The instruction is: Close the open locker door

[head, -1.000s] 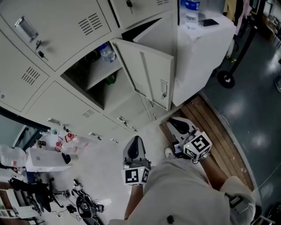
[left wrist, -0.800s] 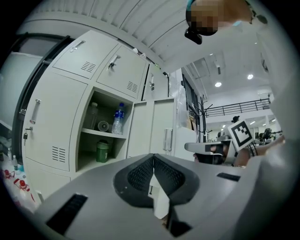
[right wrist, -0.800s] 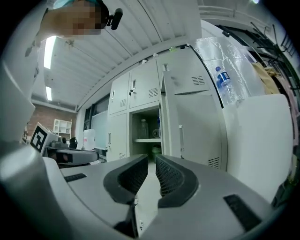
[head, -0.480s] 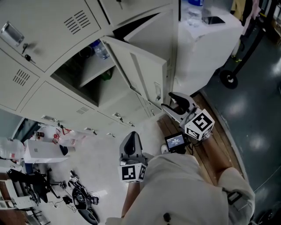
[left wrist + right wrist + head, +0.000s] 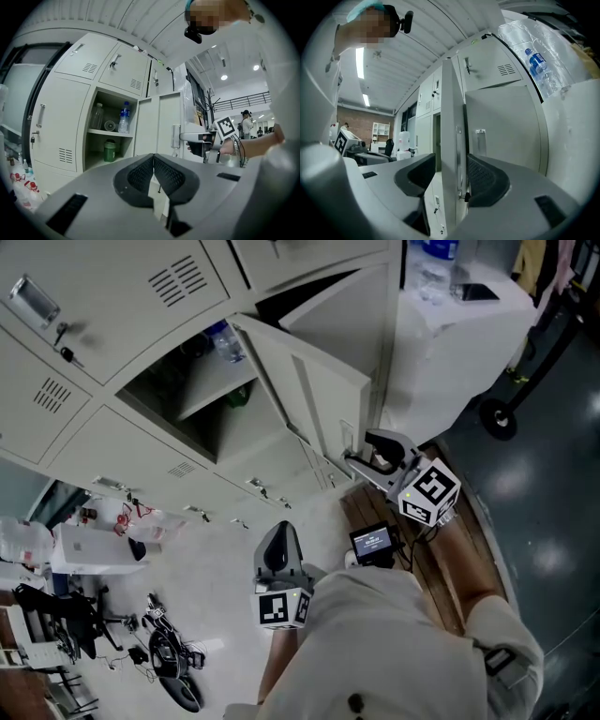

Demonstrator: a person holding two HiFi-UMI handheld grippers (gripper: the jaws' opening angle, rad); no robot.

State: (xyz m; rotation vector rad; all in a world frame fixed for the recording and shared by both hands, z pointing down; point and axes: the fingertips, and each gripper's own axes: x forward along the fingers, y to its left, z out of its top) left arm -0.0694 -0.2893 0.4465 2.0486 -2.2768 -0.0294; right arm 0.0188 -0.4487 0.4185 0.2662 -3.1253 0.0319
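The open locker door [image 5: 314, 395] swings out to the right from a grey locker bank [image 5: 103, 324]. My right gripper [image 5: 354, 461] is at the door's free edge by its latch plate. Its jaws are opening, and in the right gripper view the door edge [image 5: 451, 122] stands between the pads without being pinched by the right gripper [image 5: 451, 161]. My left gripper [image 5: 280, 540] hangs low in front of me, shut and empty, well short of the door. In the left gripper view the left gripper [image 5: 153, 157] points at the door [image 5: 157, 124], with the right gripper [image 5: 193, 137] on the door's edge.
The open compartment holds a water bottle [image 5: 223, 341] and a green jar [image 5: 236, 399] on a shelf. A plastic-covered white block [image 5: 450, 334] stands right of the lockers, with a wheel [image 5: 497, 418] beside it. Wooden boards [image 5: 469, 559] lie underfoot. Clutter [image 5: 94, 559] lies at the lower left.
My right gripper rose from near my body to the door's free edge and its jaws spread round that edge. The left gripper stayed low and shut.
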